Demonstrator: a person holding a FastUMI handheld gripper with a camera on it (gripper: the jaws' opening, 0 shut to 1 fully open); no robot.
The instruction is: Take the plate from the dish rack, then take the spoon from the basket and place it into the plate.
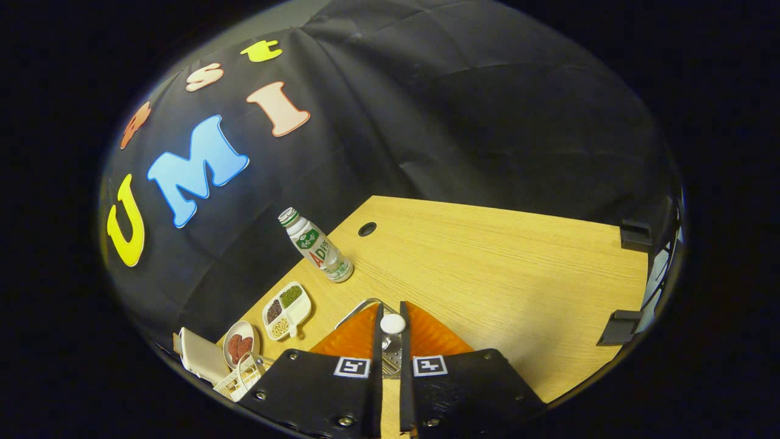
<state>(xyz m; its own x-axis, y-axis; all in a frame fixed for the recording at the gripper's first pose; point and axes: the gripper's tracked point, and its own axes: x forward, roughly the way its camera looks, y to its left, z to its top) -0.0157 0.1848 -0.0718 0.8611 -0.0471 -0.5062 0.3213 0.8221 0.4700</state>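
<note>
Spoon (391, 332) pinched between the gripper (390, 320) fingers, both pressing on its handle; the pale rounded end sticks up just past the fingertips, the metal part runs down in the narrow gap between them. Directly beneath and beyond the fingers, an orange plate (429, 338) lies on the wooden table (487, 268). A thin metal wire loop (359, 308) shows at the plate's far left rim. Beyond the plate, a white drink bottle (315, 246) with green cap stands near a cable hole (367, 229). Left of the fingers: a divided white dish (286, 310) of beans, a small bowl (241, 344) with reddish pieces, a white basket (242, 378), a cream board (201, 355).
</note>
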